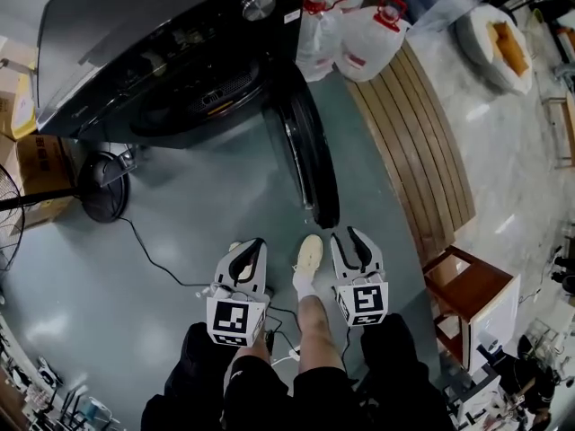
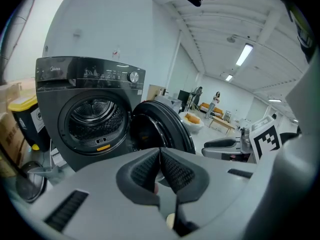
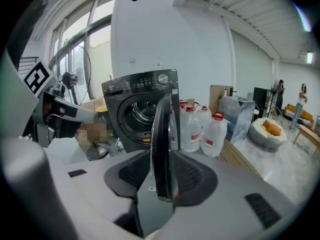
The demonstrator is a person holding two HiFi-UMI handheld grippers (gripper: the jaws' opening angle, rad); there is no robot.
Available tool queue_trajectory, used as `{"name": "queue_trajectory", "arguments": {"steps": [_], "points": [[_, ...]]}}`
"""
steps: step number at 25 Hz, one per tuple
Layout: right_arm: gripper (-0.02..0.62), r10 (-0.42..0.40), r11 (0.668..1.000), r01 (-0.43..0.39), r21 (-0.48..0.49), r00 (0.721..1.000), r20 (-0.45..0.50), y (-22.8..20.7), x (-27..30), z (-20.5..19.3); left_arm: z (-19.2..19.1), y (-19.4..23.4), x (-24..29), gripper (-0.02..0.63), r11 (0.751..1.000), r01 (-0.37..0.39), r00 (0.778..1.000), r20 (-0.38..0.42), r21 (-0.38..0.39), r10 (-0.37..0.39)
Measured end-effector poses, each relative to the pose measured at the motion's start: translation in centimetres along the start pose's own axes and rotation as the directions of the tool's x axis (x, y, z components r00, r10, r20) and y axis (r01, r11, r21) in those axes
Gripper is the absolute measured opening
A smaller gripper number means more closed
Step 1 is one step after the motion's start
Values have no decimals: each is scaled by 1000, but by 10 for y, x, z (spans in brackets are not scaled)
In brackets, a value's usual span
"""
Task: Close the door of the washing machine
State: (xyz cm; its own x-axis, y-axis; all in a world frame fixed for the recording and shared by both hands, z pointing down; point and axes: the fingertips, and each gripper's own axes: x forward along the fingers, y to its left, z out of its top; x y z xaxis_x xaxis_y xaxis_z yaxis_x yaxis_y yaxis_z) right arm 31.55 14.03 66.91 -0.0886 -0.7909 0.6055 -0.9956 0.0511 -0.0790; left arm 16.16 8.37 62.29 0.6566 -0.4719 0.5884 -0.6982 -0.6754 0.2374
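Both grippers hang near the open round black door (image 1: 310, 155) of the dark grey washing machine (image 1: 135, 43), left gripper (image 1: 254, 245) pinched together, right gripper (image 1: 353, 238) apart. Pushing it closed probably comes next.

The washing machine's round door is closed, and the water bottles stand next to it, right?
No. The door is open, swung out from the washing machine; the head view shows it. The water bottles do stand next to it.
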Motion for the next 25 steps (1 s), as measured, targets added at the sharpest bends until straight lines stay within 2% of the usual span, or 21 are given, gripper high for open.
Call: {"name": "queue_trajectory", "arguments": {"steps": [1,3,8,14,16,17,19,25], "points": [[169,11,1000,-11,4,1000,-5,0,5,-5,-4,3,3,26,1000,-2,1000,-1,1,2],[158,9,1000,-9,1,1000,-12,-3,14,-15,-14,9,9,26,1000,-12,1000,-5,-1,12],[197,18,1000,-18,0,999,-47,-9,36,-40,-34,19,13,26,999,-35,999,-10,-19,35],[199,31,999,-33,-31,997,-71,-7,48,-46,-45,23,5,26,998,-53,998,-17,-43,52],[181,29,999,-32,-44,996,-79,-8,51,-46,-45,25,3,26,997,-62,998,-15,-48,61],[134,23,998,-28,-51,996,-83,-8,51,-46,-45,27,2,26,996,-67,998,-14,-51,66],[80,13,998,-19,-63,996,-92,-9,51,-46,-47,31,-2,26,995,-77,997,-13,-63,76],[81,32,997,-39,-63,993,-110,13,55,-45,-55,54,-12,26,991,-96,995,-16,-92,95]]}}
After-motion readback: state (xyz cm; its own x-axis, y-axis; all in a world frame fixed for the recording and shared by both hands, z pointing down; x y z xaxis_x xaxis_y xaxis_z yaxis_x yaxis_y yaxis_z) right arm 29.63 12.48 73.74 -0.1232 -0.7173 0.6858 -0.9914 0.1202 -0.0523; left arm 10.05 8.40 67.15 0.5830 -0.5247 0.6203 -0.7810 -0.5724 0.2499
